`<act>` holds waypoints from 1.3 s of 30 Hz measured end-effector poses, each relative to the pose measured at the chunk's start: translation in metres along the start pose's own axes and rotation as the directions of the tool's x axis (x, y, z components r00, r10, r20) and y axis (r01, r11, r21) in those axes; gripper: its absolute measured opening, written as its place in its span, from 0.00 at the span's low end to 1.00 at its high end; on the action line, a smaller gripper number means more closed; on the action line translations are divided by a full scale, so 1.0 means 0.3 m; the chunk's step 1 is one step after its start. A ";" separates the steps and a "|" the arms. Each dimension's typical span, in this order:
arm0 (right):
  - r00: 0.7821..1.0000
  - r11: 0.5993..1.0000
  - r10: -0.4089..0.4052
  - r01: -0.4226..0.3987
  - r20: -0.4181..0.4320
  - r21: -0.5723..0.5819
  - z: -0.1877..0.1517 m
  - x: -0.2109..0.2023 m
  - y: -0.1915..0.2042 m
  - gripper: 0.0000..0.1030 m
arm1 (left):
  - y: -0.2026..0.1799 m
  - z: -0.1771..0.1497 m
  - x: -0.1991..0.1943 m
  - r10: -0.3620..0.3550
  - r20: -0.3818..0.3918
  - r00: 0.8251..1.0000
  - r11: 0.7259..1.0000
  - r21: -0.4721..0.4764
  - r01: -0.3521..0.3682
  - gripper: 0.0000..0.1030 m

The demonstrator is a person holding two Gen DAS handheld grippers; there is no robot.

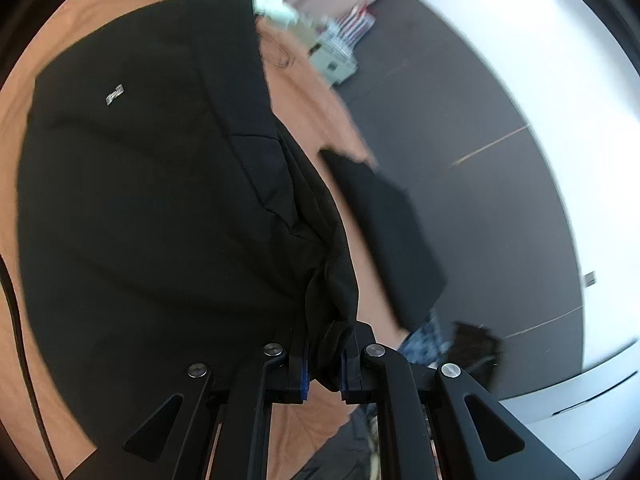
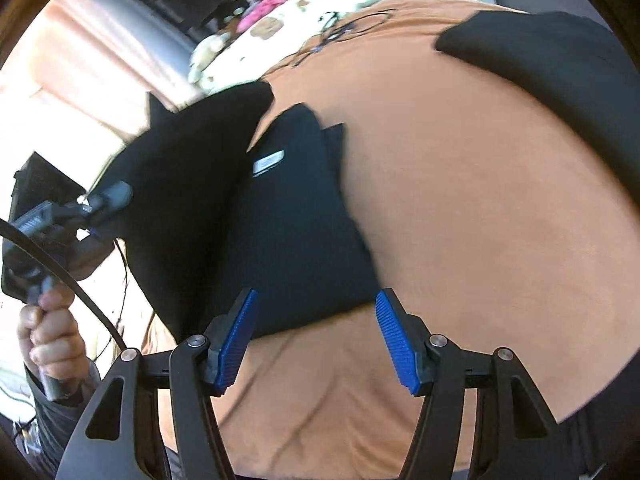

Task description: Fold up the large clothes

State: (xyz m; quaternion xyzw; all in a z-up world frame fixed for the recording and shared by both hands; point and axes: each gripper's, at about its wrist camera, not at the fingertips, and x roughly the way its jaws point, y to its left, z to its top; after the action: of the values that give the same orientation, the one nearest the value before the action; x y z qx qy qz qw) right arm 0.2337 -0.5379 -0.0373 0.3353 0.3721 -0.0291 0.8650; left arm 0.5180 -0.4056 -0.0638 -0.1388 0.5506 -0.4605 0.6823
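Observation:
A large black garment (image 1: 152,208) with a small silver label lies on an orange sheet (image 1: 316,100). My left gripper (image 1: 326,364) is shut on a bunched edge of this black garment and lifts it. In the right wrist view the same garment (image 2: 288,220) lies partly folded, one part raised at the left by the other hand-held gripper (image 2: 80,208). My right gripper (image 2: 316,336) is open and empty, just above the garment's near edge. A second black cloth (image 2: 560,60) lies at the far right of the sheet.
The orange sheet (image 2: 460,200) covers a bed. A dark grey floor (image 1: 480,160) and a white wall lie to the right. A white storage unit (image 1: 336,60) stands at the back. Soft toys and patterned bedding (image 2: 280,24) sit at the bed's far end. A black cable (image 2: 80,292) hangs at left.

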 end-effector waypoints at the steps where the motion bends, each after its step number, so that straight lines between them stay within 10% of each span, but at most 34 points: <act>1: 1.000 1.000 -0.005 0.005 0.006 0.008 0.002 -0.012 -0.017 0.58 | -0.001 0.003 0.031 0.013 -0.016 1.000 1.000 0.001 -0.013 0.10; 6: 0.999 0.999 -0.011 0.009 0.040 0.038 -0.023 -0.127 -0.037 0.58 | -0.020 0.002 0.149 0.067 -0.076 0.995 0.997 0.033 -0.065 0.12; 15: 0.994 0.996 0.085 -0.087 0.067 0.024 -0.021 -0.156 0.006 0.67 | -0.020 -0.006 0.062 -0.019 -0.032 0.999 0.999 0.030 0.020 0.79; 29: 0.997 0.993 0.075 -0.077 -0.029 -0.084 0.104 0.099 0.139 0.68 | 0.305 -0.097 -0.196 0.251 0.125 0.960 0.958 -0.173 -0.228 0.80; 33: 0.997 0.993 0.055 -0.061 -0.061 -0.099 0.112 0.113 0.142 0.18 | 0.396 -0.133 -0.187 0.287 0.114 0.951 0.939 -0.232 -0.256 0.80; 39: 0.997 0.994 0.070 -0.072 -0.025 -0.076 0.102 0.080 0.093 0.04 | 0.456 -0.201 -0.170 0.304 0.069 0.950 0.926 -0.257 -0.277 0.73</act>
State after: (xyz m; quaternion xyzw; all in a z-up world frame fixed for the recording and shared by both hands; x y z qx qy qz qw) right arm 0.2785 -0.5297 -0.0225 0.3150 0.3704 0.0199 0.8736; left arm 0.5317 -0.2731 -0.1487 -0.1630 0.5800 -0.2748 0.7493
